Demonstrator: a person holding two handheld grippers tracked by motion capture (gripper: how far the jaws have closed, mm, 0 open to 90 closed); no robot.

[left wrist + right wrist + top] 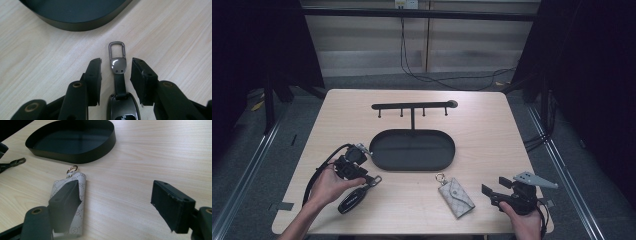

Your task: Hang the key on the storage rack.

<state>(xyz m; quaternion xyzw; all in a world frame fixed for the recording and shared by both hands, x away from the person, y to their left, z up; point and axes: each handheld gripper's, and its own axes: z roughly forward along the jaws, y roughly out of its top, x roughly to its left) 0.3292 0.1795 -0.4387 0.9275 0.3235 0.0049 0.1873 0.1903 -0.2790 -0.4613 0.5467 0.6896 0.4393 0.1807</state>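
1. Looking down from the high view, the whole desk [362, 110] is showing: a black oval tray [412, 150] with a hook rack [412, 106] standing at its far edge, a black car key fob [353, 198] lying near the left front corner, and a patterned key pouch [456, 197] lying right of centre.
2. The left gripper view is adding what the high view is blurring: the fob's strap [120, 83] and silver clasp [117, 56] are lying flat between the two black jaws, and neither pad is touching them.
3. The left gripper [116, 75] is therefore released, its jaws standing just beside the strap on either side.
4. The left hand [329, 182] is reaching in from the bottom edge, tilting its gripper forward and down over the fob.
5. The right gripper view is showing the pouch's ring [72, 168] pointing at the tray.
6. The right gripper [497, 192] is resting released near the right front corner, its jaws standing wide and pointing at the pouch, grasping nothing.
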